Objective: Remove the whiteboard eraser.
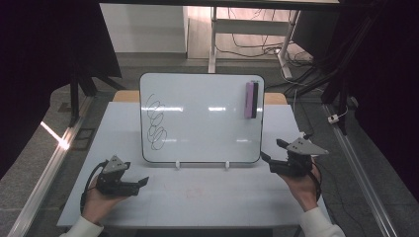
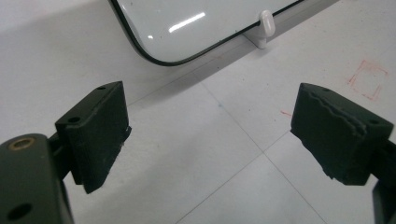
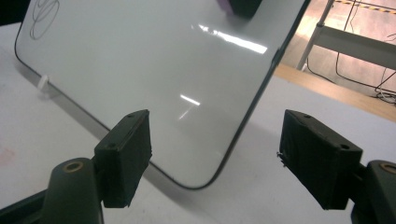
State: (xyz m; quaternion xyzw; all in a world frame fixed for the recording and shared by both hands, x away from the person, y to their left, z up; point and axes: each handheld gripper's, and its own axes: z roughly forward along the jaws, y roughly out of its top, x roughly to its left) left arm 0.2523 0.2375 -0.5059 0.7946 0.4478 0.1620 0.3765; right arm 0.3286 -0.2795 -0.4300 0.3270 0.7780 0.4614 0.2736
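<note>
Two grippers wait at the near side of the counter (image 1: 123,133), one on each side of a whiteboard (image 1: 202,118). The left gripper (image 1: 141,181) is low near the board's left bottom corner, and its jaws stand wide apart with nothing between them. The right gripper (image 1: 273,154) is near the board's right bottom corner, and its jaws are wide apart and empty too.

The whiteboard leans back on two small white feet (image 1: 178,164) in the middle of the counter. Black loopy scribbles (image 1: 156,121) cover its left part. A purple and black eraser (image 1: 251,99) sticks to the board near its top right corner, well apart from both grippers.

The eraser is probably the thing to pick up, because the scribbles look ready to be wiped away. It looks small and light. Its purple body seems hard, and the dark side is likely soft felt. It is long and thin, so the best hold is across its two long sides, near the middle, so it does not tip. It likely clings by a magnet, so a firm squeeze and a little pull would free it.

The board looks thin, stiff and shiny, so it is slippery. It only leans on its feet, so a hard push could make it slide or fall back. The other gripper could hold its edge steady.
</note>
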